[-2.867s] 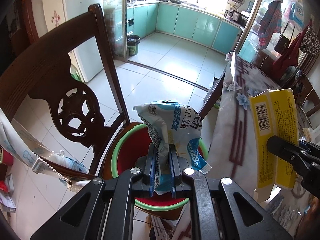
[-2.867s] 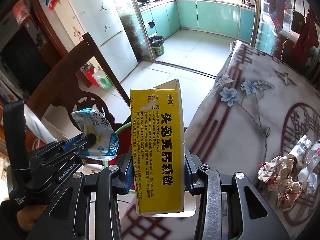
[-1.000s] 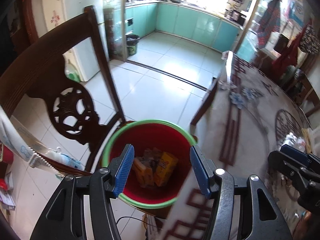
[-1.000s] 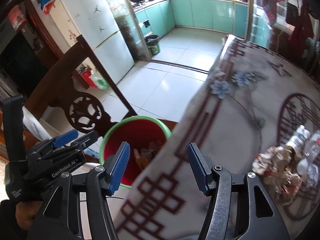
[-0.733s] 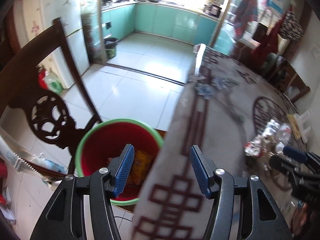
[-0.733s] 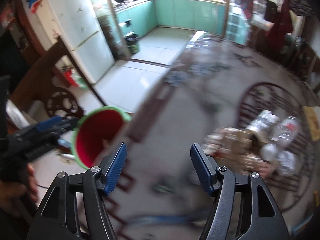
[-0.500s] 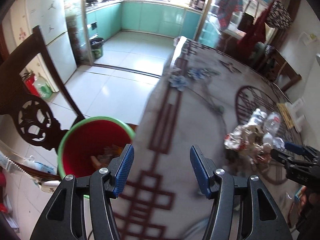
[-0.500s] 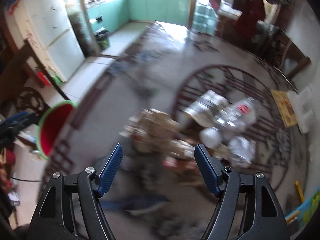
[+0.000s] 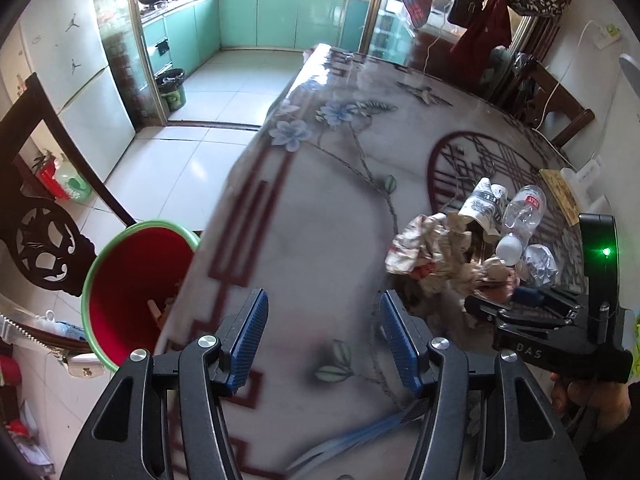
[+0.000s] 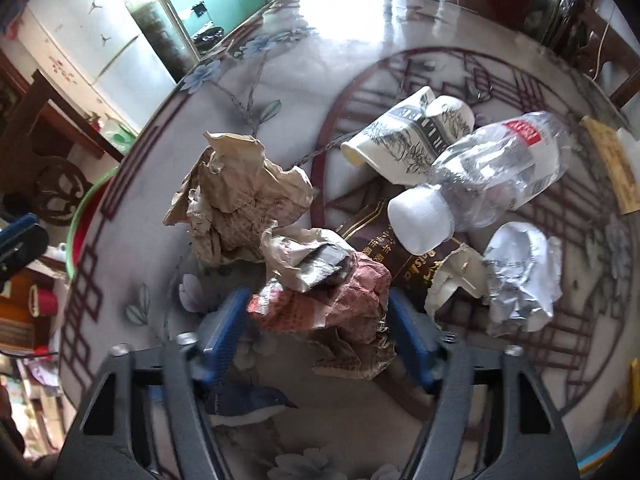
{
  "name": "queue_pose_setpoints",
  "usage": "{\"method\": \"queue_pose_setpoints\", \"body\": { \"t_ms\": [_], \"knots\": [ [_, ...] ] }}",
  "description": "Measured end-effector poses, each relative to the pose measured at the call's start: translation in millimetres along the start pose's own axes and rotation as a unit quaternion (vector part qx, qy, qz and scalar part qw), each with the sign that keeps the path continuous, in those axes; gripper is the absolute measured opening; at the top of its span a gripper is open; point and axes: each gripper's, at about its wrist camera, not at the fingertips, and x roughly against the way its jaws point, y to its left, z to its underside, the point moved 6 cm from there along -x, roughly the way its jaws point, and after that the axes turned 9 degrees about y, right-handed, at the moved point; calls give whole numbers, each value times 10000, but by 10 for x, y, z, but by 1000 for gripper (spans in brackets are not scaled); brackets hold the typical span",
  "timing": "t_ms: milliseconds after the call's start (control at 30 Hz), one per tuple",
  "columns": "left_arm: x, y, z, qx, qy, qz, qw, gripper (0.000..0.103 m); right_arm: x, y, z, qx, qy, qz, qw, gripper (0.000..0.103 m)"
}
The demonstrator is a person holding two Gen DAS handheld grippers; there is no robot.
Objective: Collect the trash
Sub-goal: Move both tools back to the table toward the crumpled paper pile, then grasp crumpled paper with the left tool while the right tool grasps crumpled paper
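Desk (image 9: 320,208), round, marble-look top with blue flowers and dark red line patterns, fills most of both views. Kitchen with teal cabinets (image 9: 276,20) at 12 o'clock in the left wrist view; white fridge (image 9: 76,92) at 10 o'clock.

Red bucket (image 9: 132,280) with green rim stands on a carved wooden chair (image 9: 40,240) just beside the desk edge, at 8 o'clock in the left wrist view; some trash lies in its bottom, partly hidden by the desk edge.

Trash pile sits on the desk, at 3 o'clock in the left wrist view. In the right wrist view: crumpled tan paper (image 10: 236,196) at 10 o'clock; clear plastic bottle (image 10: 492,168) with white cap at 2 o'clock, lying on its side; two crushed paper cups (image 10: 404,136) touching it at 1 o'clock; brown box (image 10: 404,248) under the bottle cap; crumpled white paper (image 10: 520,276) at 3 o'clock; crumpled reddish paper (image 10: 332,308) at centre.

Left gripper (image 9: 323,340): fingers half apart, nothing between them, over bare desk.

Right gripper (image 10: 320,334): fingers closing, the reddish paper between them; its edges reach both blue pads, firm pressure cannot be told.
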Motion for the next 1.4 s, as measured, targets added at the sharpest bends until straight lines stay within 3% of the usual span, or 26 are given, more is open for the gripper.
{"method": "queue_pose_setpoints", "body": {
  "t_ms": [133, 367, 567, 633, 767, 833, 1000, 1200, 1400],
  "knots": [
    [-101, -208, -91, -89, 37, 66, 9999, 57, 118, -112, 75, -63, -173, -310, 9993, 33],
    [-420, -646, -351, -316, 179, 516, 9980, 57, 556, -334, 299, -219, -648, -350, 9970, 32],
    [-858, -895, -470, -276, 561, 671, 9958, 57, 628, -468, 351, -411, -709, -350, 9960, 32],
    [-972, -947, -481, -242, 668, 808, 9942, 62, 622, -499, 344, -460, -692, -362, 9959, 32],
    [-1067, -1009, -549, -214, 582, 850, 9945, 62, 606, -535, 340, -519, -669, -389, 9956, 32],
    [-1086, -1024, -562, -264, 562, 904, 9940, 53, 602, -539, 349, -549, -659, -407, 9955, 32],
    [-1017, -1002, -595, -339, 521, 931, 9937, 42, 627, -532, 334, -564, -689, -359, 9954, 32],
    [-600, -912, -498, -639, 89, 664, 9957, 42, 753, -369, 264, -419, -866, -242, 9951, 32],
    [-157, -658, -402, -549, -204, 444, 9973, 42, 896, -159, 151, -443, -1170, -216, 9919, 32]
  ]
}}
